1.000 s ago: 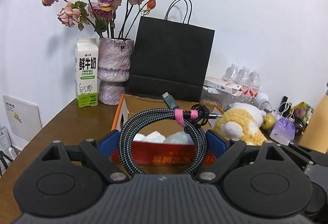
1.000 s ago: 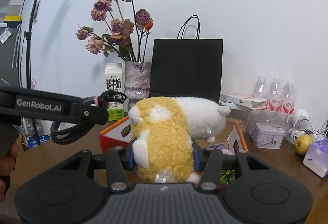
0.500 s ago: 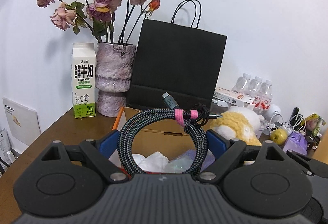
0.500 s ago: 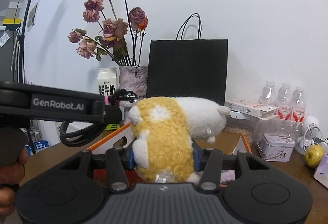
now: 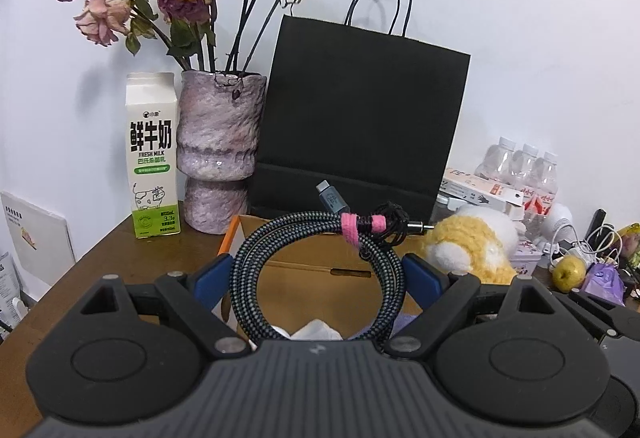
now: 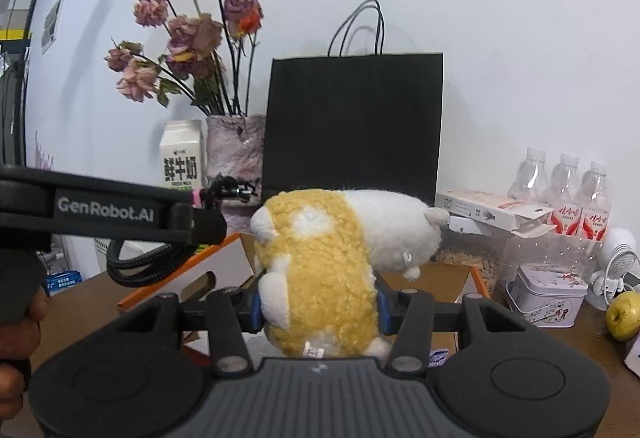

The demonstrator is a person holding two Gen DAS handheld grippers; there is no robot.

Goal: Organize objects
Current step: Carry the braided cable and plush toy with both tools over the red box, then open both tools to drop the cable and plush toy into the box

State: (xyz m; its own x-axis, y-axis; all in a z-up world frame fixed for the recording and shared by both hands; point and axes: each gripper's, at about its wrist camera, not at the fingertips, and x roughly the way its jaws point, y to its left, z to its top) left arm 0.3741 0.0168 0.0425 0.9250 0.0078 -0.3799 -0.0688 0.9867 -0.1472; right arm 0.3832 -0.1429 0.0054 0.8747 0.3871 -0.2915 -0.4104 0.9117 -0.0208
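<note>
Carrying both loads forward, I have closed in on the open orange-edged cardboard box [image 5: 320, 266], which looms larger than a second ago. My left gripper [image 5: 318, 278] stands wide yet pinches the coiled black braided cable with the pink tie [image 5: 316, 238], now right over the box. My right gripper [image 6: 318, 308] squeezes the yellow-and-white plush toy [image 6: 320, 270] above the box's right half. Both look about ready to drop in. Beyond stands the black paper bag [image 5: 360, 117].

White wall [image 5: 520, 17] – brown wood table [image 5: 100, 266]
</note>
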